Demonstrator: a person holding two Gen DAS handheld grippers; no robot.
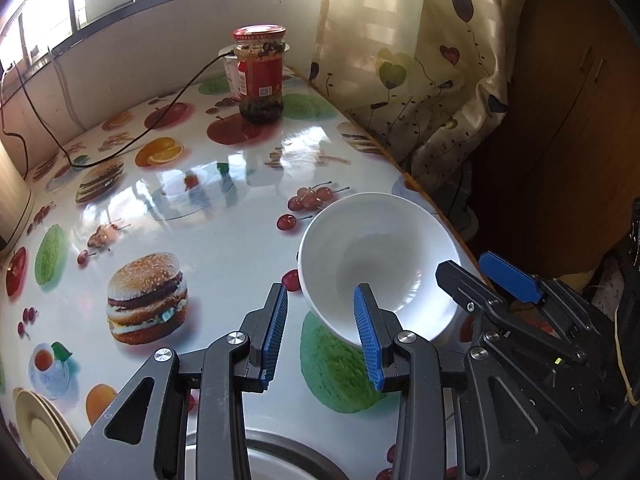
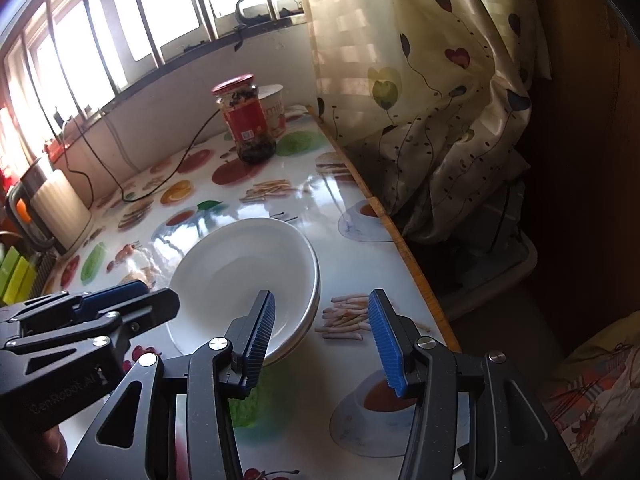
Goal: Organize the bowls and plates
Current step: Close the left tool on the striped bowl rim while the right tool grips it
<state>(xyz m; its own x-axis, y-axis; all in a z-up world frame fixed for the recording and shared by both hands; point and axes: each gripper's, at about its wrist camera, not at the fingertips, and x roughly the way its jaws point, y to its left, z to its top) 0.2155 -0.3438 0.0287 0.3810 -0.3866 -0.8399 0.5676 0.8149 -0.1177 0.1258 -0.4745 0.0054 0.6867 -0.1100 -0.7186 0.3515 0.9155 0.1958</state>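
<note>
A white bowl [image 1: 380,256] sits nested on another bowl near the right edge of the fruit-print table [image 1: 224,208]; the stack also shows in the right wrist view [image 2: 244,276]. My left gripper [image 1: 320,312] is open, its right finger over the bowl's near rim and its left finger outside it. My right gripper [image 2: 322,316] is open, its left finger over the bowl's near right rim and its right finger outside. Cream plates [image 1: 38,424] lie stacked at the table's near left. A metal-rimmed dish [image 1: 280,460] lies below my left gripper.
A red-lidded jar [image 1: 260,74] and a white cup [image 2: 276,108] stand at the far end, with a black cable [image 1: 132,140] across the table. A curtain [image 1: 420,60] hangs past the right edge. A beige appliance [image 2: 60,208] stands at the left.
</note>
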